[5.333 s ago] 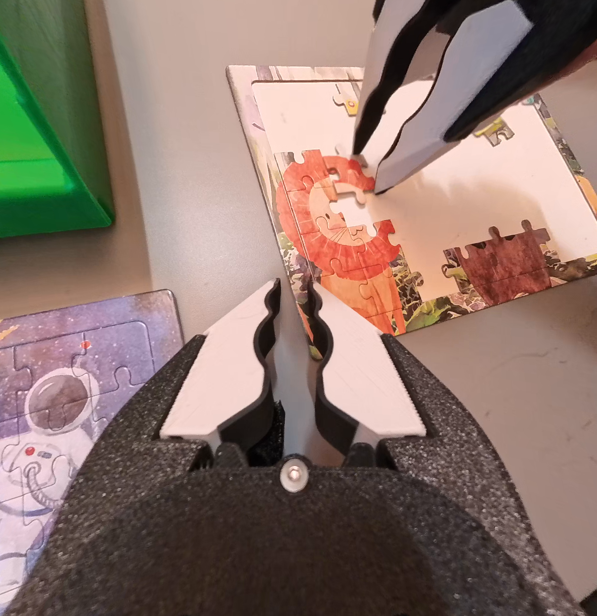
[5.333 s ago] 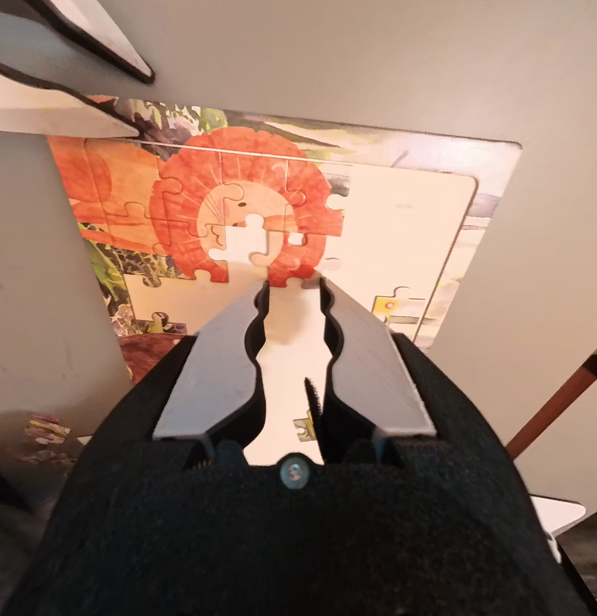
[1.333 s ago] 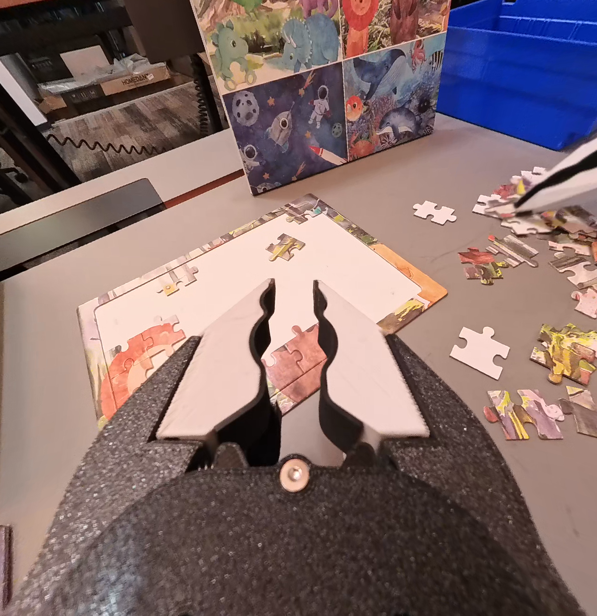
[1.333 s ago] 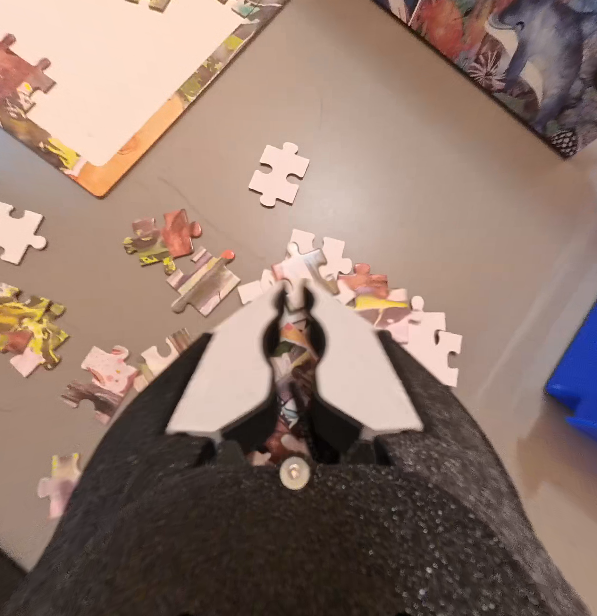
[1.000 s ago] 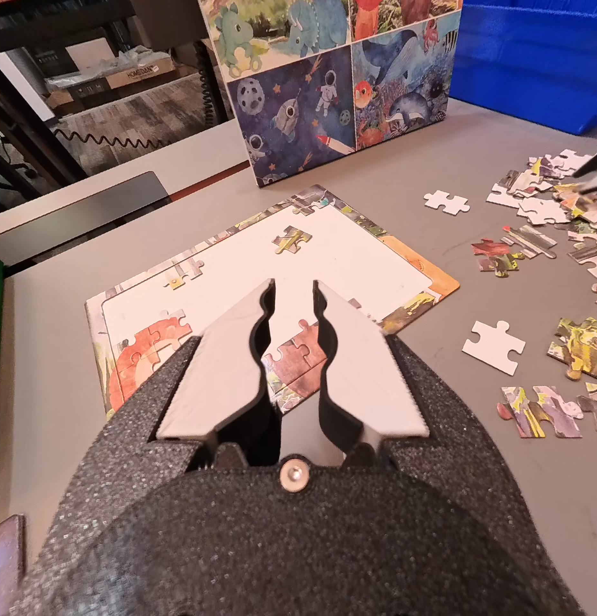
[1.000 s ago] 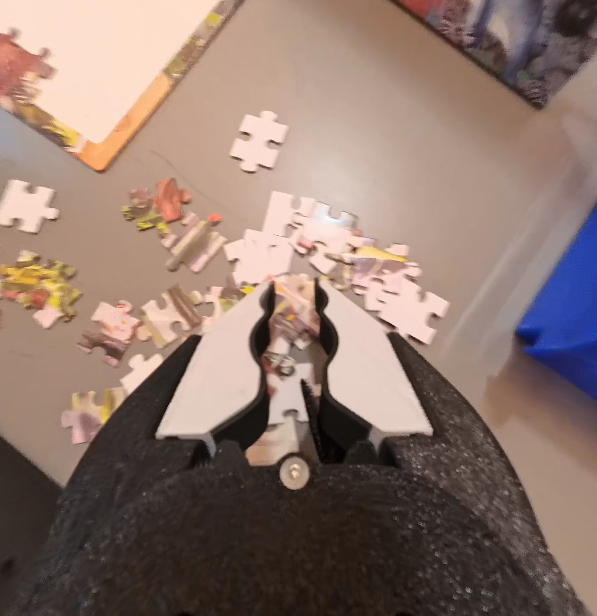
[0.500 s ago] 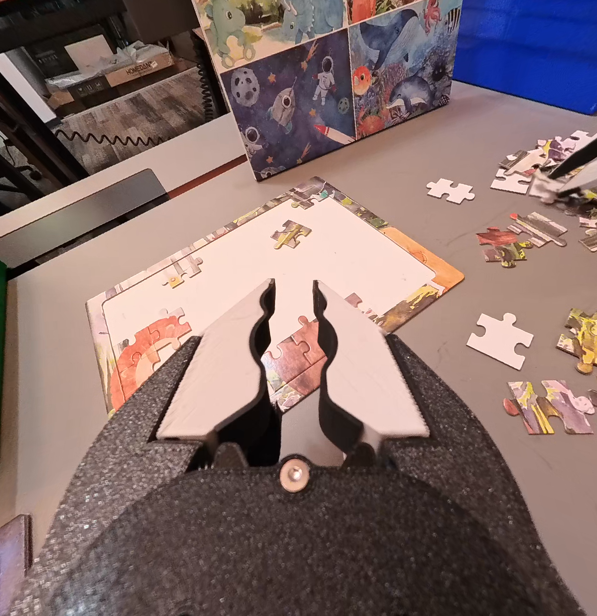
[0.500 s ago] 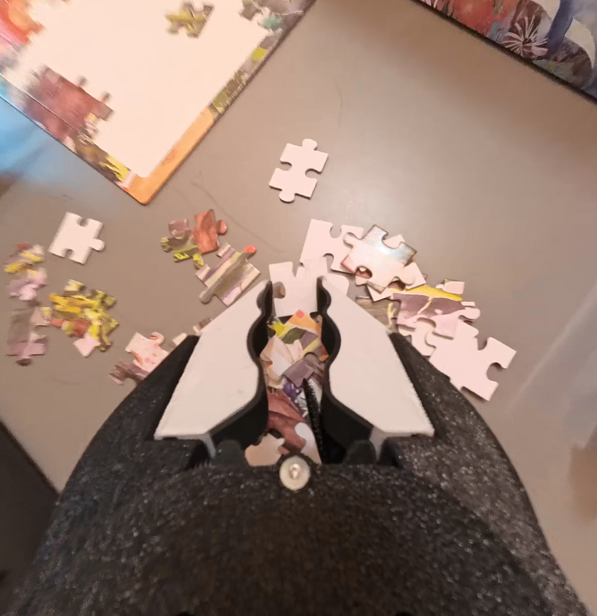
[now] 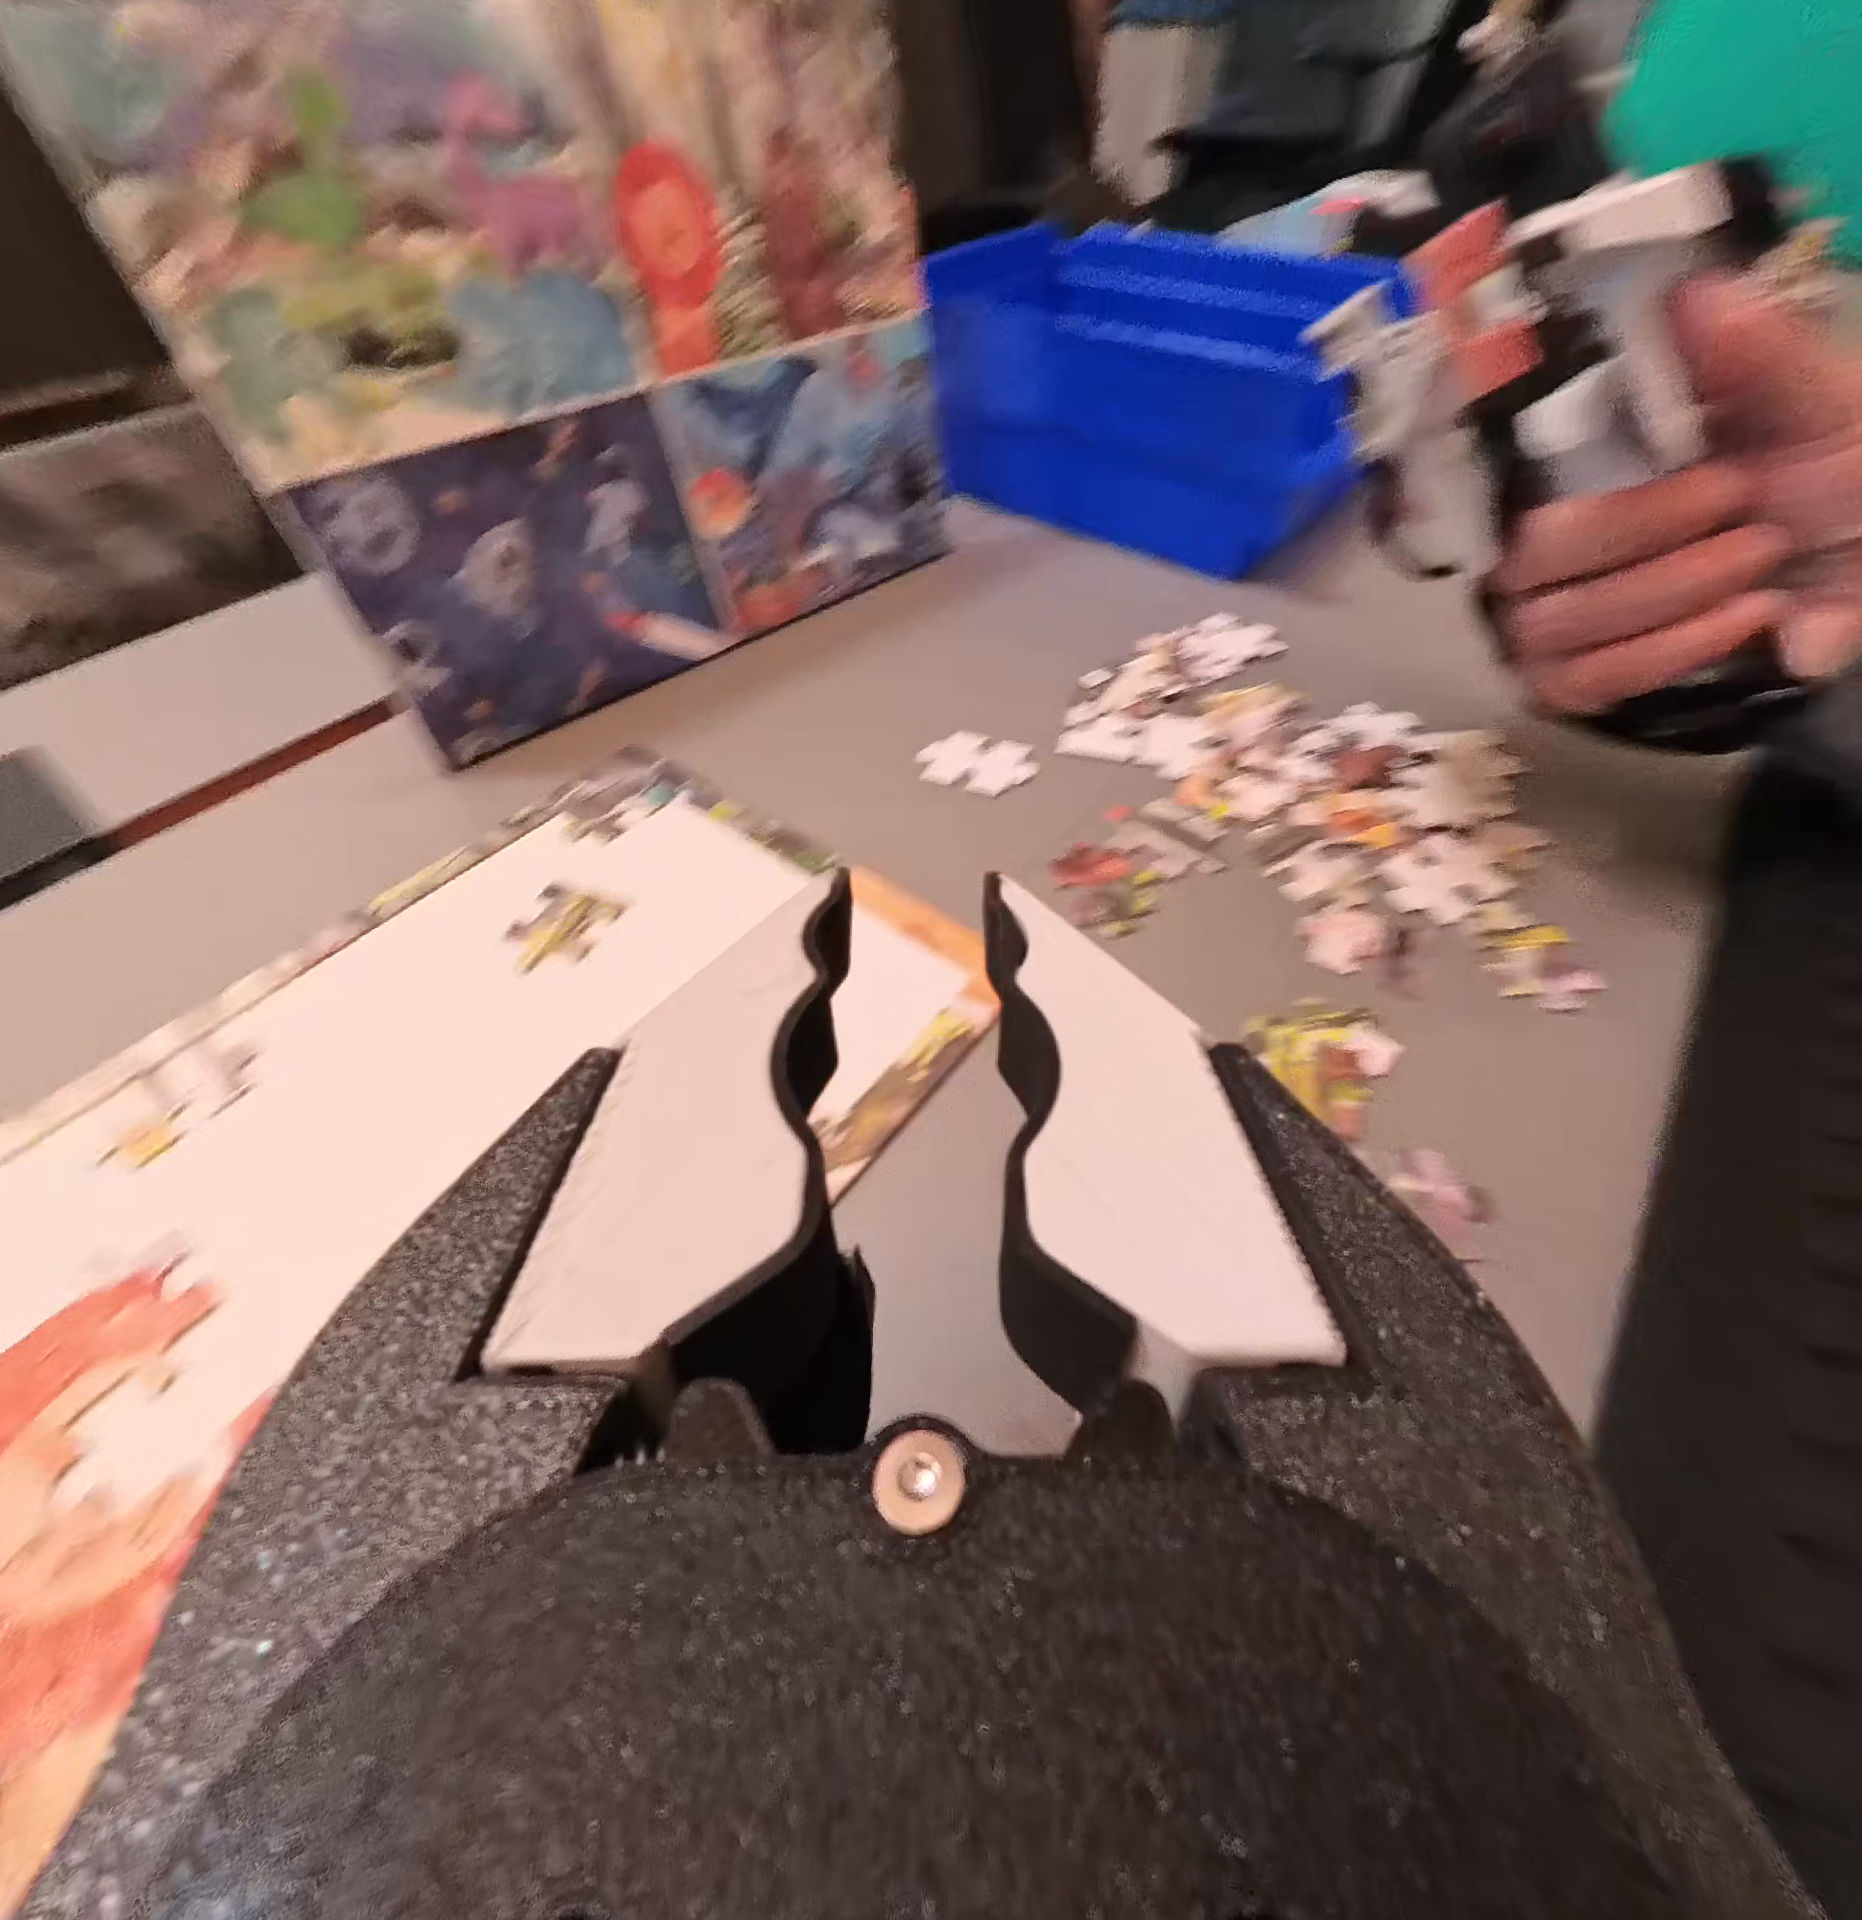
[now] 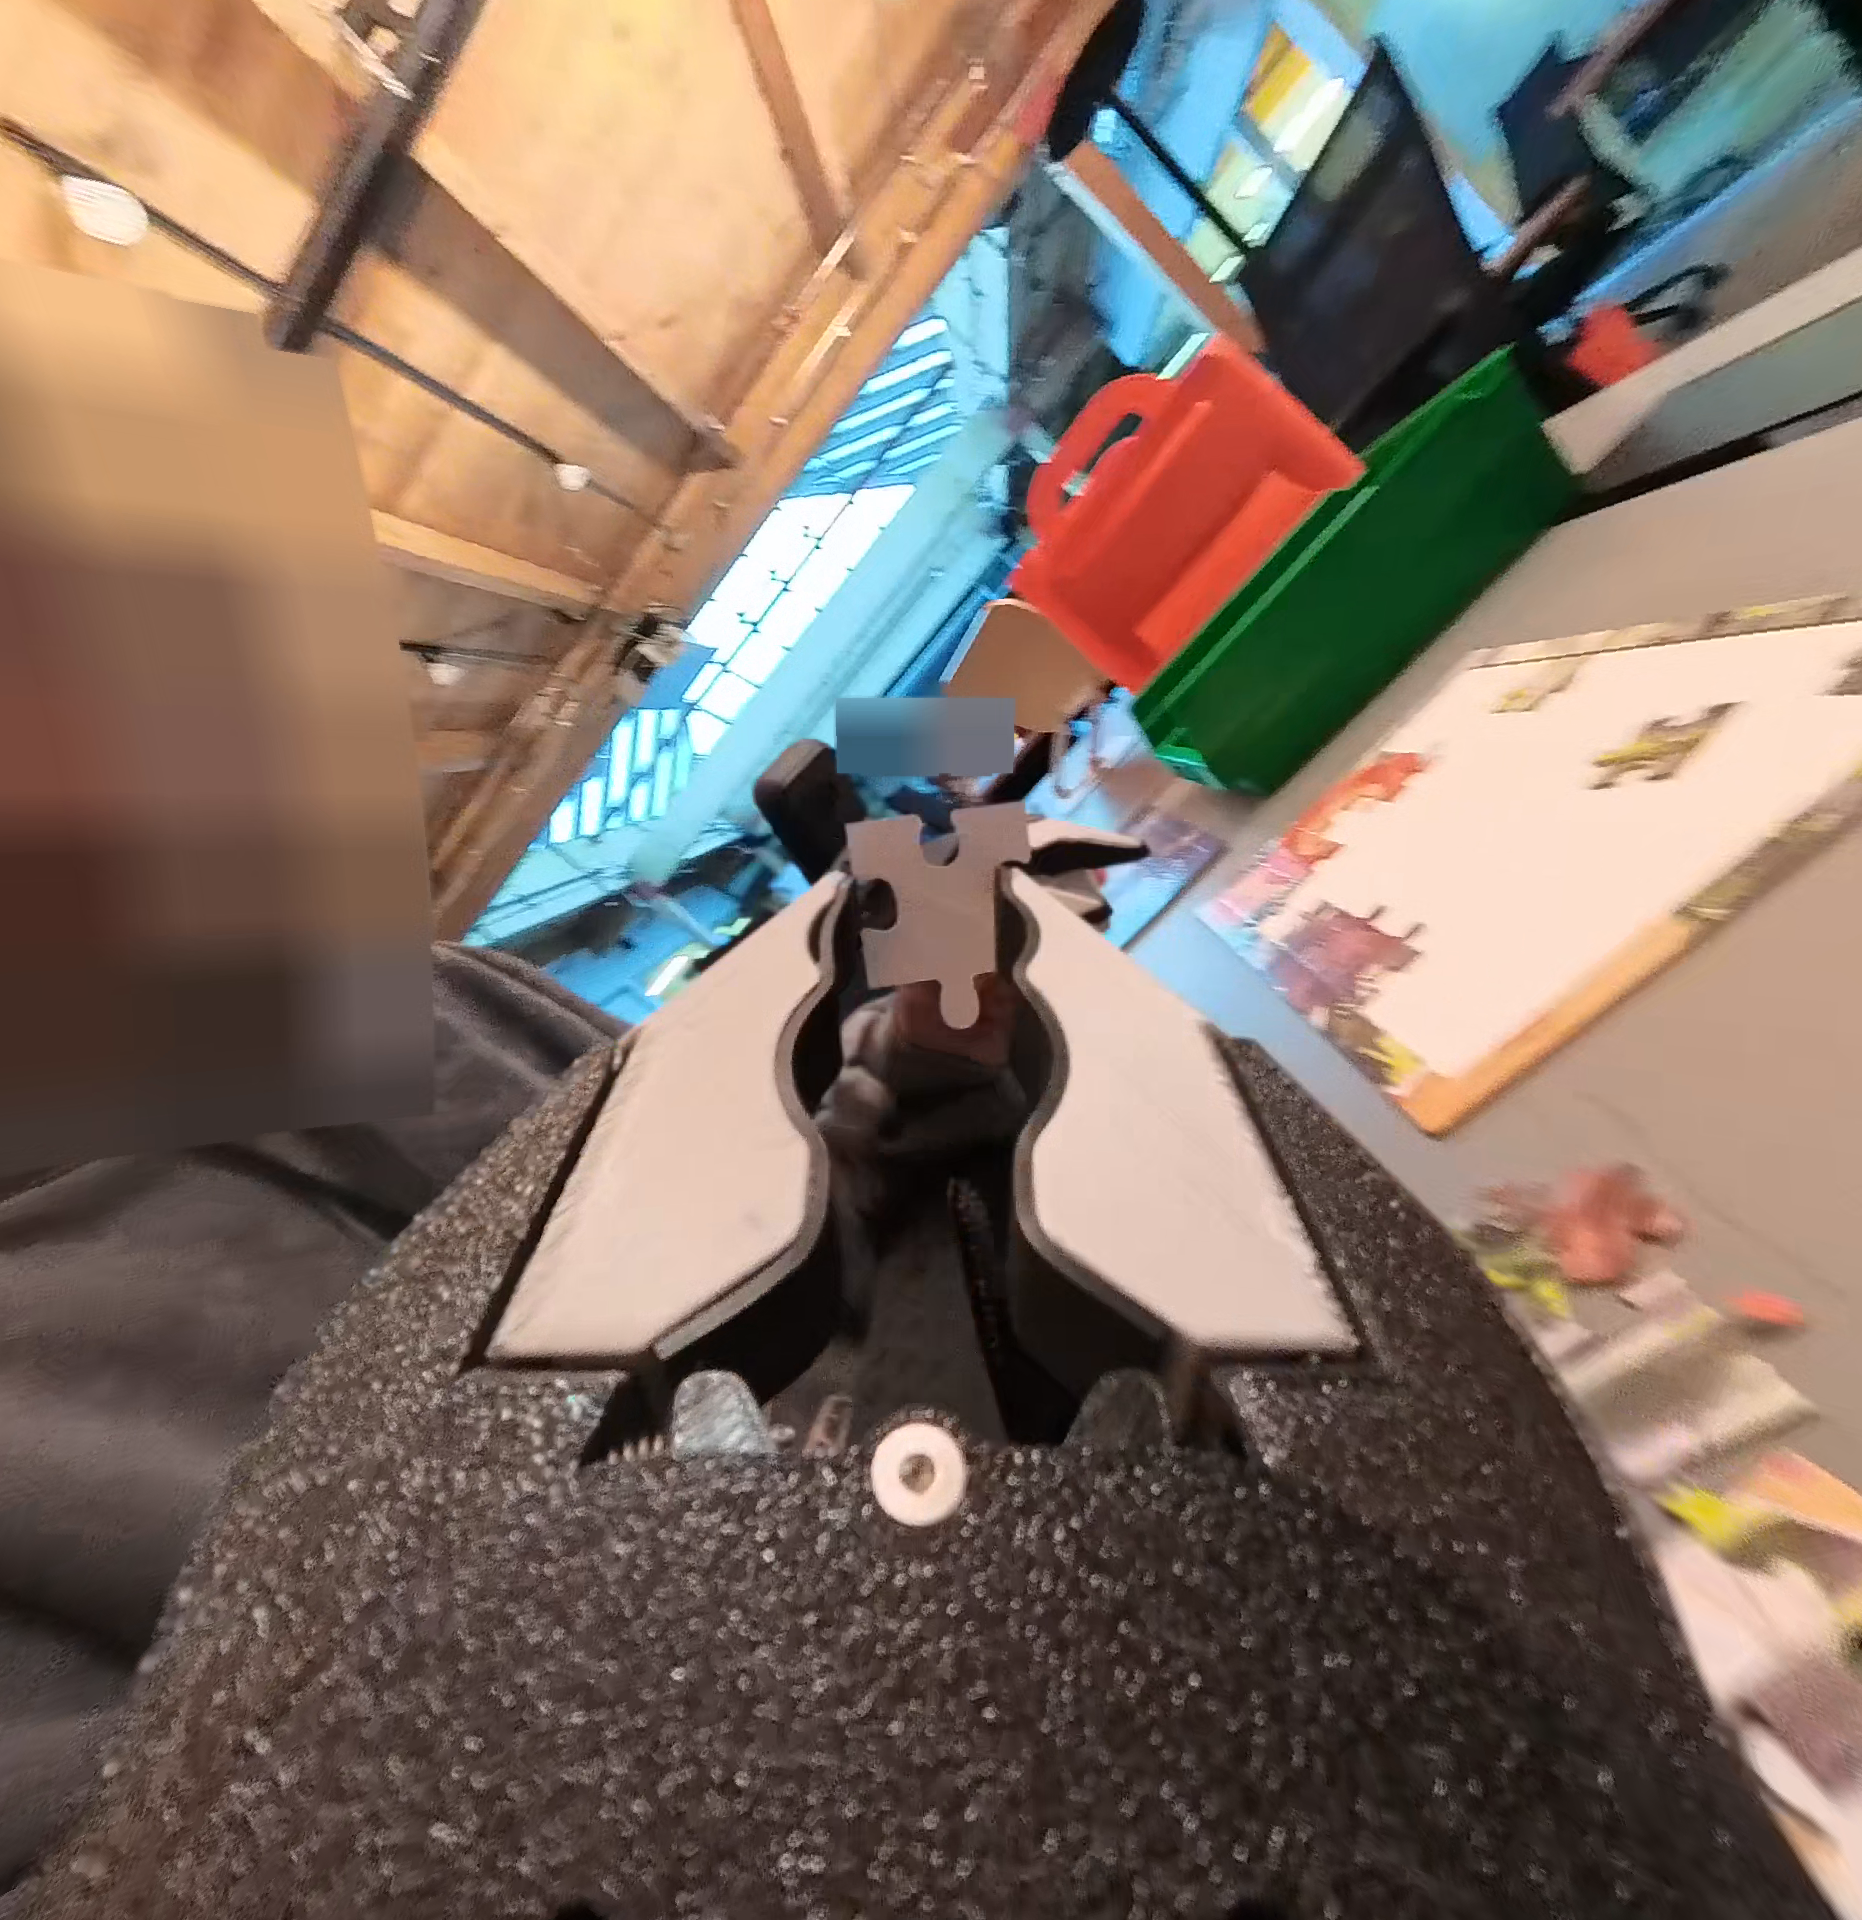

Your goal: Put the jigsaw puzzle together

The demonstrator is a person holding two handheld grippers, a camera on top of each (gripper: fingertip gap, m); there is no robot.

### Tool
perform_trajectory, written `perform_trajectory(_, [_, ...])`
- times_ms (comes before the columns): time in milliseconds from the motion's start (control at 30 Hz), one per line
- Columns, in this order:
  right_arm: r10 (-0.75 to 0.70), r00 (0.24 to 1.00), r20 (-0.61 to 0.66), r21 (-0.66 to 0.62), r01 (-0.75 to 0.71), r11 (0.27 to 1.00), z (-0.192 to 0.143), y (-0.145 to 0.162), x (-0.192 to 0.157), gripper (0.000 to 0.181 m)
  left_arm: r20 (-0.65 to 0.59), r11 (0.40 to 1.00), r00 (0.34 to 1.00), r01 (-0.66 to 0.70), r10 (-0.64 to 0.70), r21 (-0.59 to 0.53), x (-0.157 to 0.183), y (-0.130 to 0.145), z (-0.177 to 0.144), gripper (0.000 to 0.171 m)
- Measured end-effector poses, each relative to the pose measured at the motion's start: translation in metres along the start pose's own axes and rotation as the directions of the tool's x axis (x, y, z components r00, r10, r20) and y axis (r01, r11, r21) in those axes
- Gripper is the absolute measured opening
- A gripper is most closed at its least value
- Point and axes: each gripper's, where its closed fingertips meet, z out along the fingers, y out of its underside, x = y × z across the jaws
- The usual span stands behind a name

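Observation:
The puzzle board (image 9: 407, 1018) lies on the grey table, with a red lion part (image 9: 65, 1434) at its near left and a mostly bare white middle. My left gripper (image 9: 914, 894) hangs open and empty above the board's orange corner. My right gripper (image 10: 925, 894) is raised off the table and tilted up, shut on a puzzle piece (image 10: 932, 920) whose white back faces the camera. In the left wrist view, a hand holds the right gripper (image 9: 1446, 343) high at the upper right, and the piece (image 9: 1472, 281) shows red. The loose pieces (image 9: 1311, 821) lie right of the board.
A picture-covered puzzle box (image 9: 553, 416) stands behind the board, with a blue bin (image 9: 1135, 416) to its right. A green bin (image 10: 1342, 603) and a red bin (image 10: 1166, 499) stand beyond the board's (image 10: 1529, 883) far end. A person's dark clothing fills the lower left of the right wrist view. My hands' fingertips stand some 15 centimetres from each other.
My right gripper has closed on a piece from the pile, lifted it high and swung up and round. My left gripper stays open and has shifted towards the board's right corner.

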Motion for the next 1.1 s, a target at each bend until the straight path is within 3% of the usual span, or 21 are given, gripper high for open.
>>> perform_trajectory(167, [0.087, 0.985, 0.150, -0.047, -0.081, 0.996, 0.027, 0.015, -0.016, 0.026, -0.207, 0.990, 0.977, -0.012, 0.041, 0.140, 0.072, -0.041, -0.003, 0.042])
perform_trajectory(300, [0.076, 0.981, 0.179, -0.084, -0.062, 0.995, 0.045, 0.028, -0.021, 0.026, -0.319, 0.970, 0.936, 0.201, -0.149, 0.137, 0.093, -0.055, 0.003, 0.060])
perform_trajectory(433, [0.124, 0.968, 0.219, -0.133, -0.096, 0.986, 0.054, 0.039, -0.025, 0.026, -0.399, 0.932, 0.877, 0.340, -0.267, 0.123, 0.104, -0.058, 0.007, 0.064])
perform_trajectory(567, [0.254, 0.935, 0.247, -0.201, -0.207, 0.957, 0.055, 0.050, -0.025, 0.026, -0.222, 0.977, 0.974, 0.088, -0.044, 0.193, 0.097, -0.053, 0.008, 0.068])
perform_trajectory(667, [0.340, 0.907, 0.247, -0.249, -0.280, 0.927, 0.056, 0.058, -0.023, 0.026, -0.101, 0.971, 0.978, -0.162, 0.181, 0.175, 0.096, -0.046, 0.006, 0.065])
perform_trajectory(767, [0.361, 0.902, 0.236, -0.267, -0.298, 0.917, 0.057, 0.062, -0.020, 0.026, 0.009, 0.905, 0.914, -0.403, 0.406, 0.135, 0.096, -0.040, 0.004, 0.061])
perform_trajectory(900, [0.369, 0.902, 0.226, -0.291, -0.299, 0.909, 0.057, 0.067, -0.020, 0.026, 0.084, 0.794, 0.794, -0.606, 0.602, 0.047, 0.094, -0.025, 0.007, 0.059])
perform_trajectory(1033, [0.388, 0.902, 0.190, -0.331, -0.313, 0.890, 0.059, 0.078, -0.015, 0.026, 0.123, 0.730, 0.727, -0.683, 0.675, 0.035, 0.096, -0.023, 0.008, 0.056])
perform_trajectory(1100, [0.384, 0.909, 0.163, -0.342, -0.313, 0.886, 0.060, 0.082, -0.011, 0.026, 0.137, 0.705, 0.702, -0.709, 0.699, 0.039, 0.099, -0.022, 0.009, 0.046])
